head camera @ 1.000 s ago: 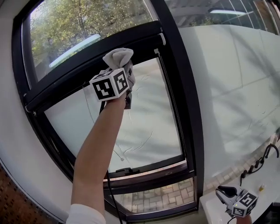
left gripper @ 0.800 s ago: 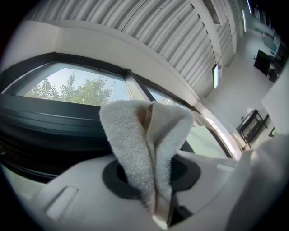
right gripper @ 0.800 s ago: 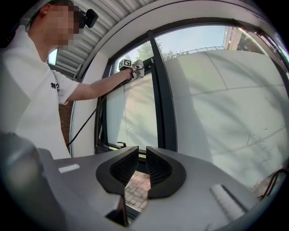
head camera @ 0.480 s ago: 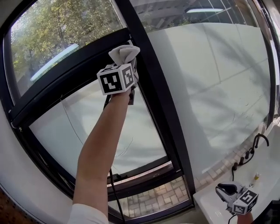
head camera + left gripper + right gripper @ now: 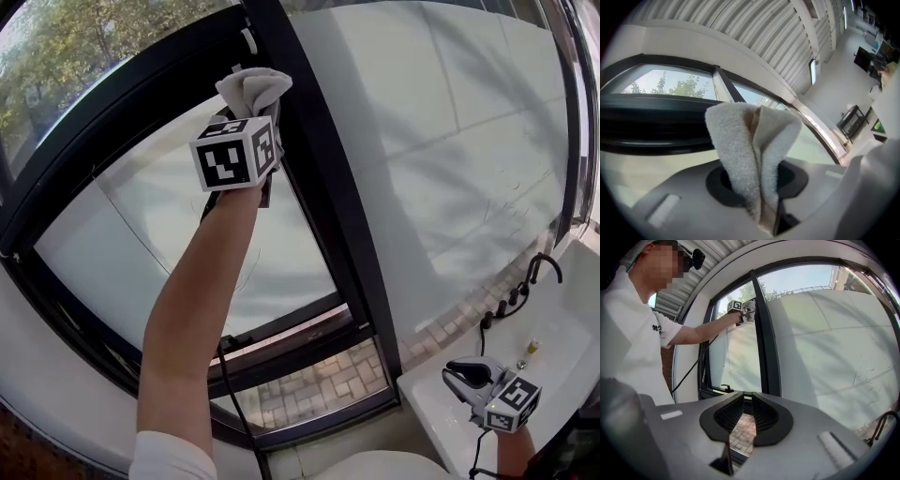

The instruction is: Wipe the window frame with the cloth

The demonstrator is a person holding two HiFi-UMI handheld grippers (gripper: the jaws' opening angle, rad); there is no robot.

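Note:
My left gripper (image 5: 255,114) is raised at arm's length and shut on a folded grey-white cloth (image 5: 253,89). The cloth presses against the black window frame (image 5: 323,225) where the upright bar meets the slanted crossbar. In the left gripper view the cloth (image 5: 750,150) sticks up out of the jaws of the left gripper (image 5: 761,201), with the frame (image 5: 656,117) behind it. My right gripper (image 5: 469,375) hangs low at the right, shut and holding nothing. The right gripper view shows its jaws (image 5: 746,401) closed and, far off, the cloth (image 5: 749,305) on the frame (image 5: 761,343).
A black cable (image 5: 234,394) trails from the left arm. A window handle (image 5: 234,339) sits on the lower sash. A white counter (image 5: 562,347) with a black tap (image 5: 542,267) lies at the lower right. The person (image 5: 633,333) fills the right gripper view's left side.
The left gripper has slid the cloth right along the crossbar, up against the upright bar. The head view has tilted. The right gripper stays low at the right.

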